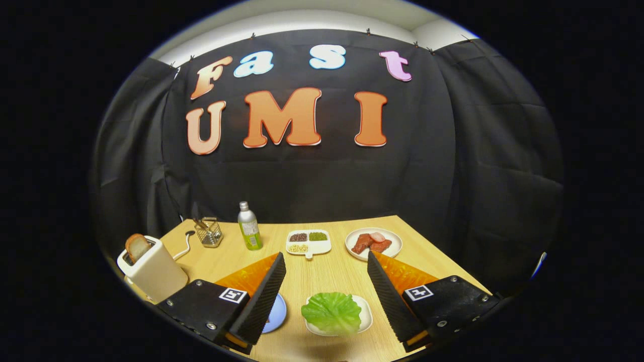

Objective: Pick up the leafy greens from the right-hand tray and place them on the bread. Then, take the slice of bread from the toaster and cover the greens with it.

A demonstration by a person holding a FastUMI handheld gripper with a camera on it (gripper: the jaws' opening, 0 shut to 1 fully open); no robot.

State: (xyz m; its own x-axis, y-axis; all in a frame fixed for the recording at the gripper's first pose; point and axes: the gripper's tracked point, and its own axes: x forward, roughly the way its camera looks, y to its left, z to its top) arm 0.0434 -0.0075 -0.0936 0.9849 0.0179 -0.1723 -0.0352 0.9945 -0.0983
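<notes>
Currently claw (326, 261) spread wide, empty; leafy greens (332, 312) on white tray (366, 314) between fingers; toaster (153, 269) left.

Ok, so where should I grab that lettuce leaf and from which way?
Hedged: pinch the near ruffled edge of the lettuce leaf, coming down from above. It lies flat on the white tray, so its raised rim gives purchase. The gripper is open, the leaf between its fingers.

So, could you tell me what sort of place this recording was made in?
Probably a staged kitchen booth: a wooden table against a black cloth wall, set with a toaster holding bread, and leafy greens on a tray between the open gripper fingers.
</notes>
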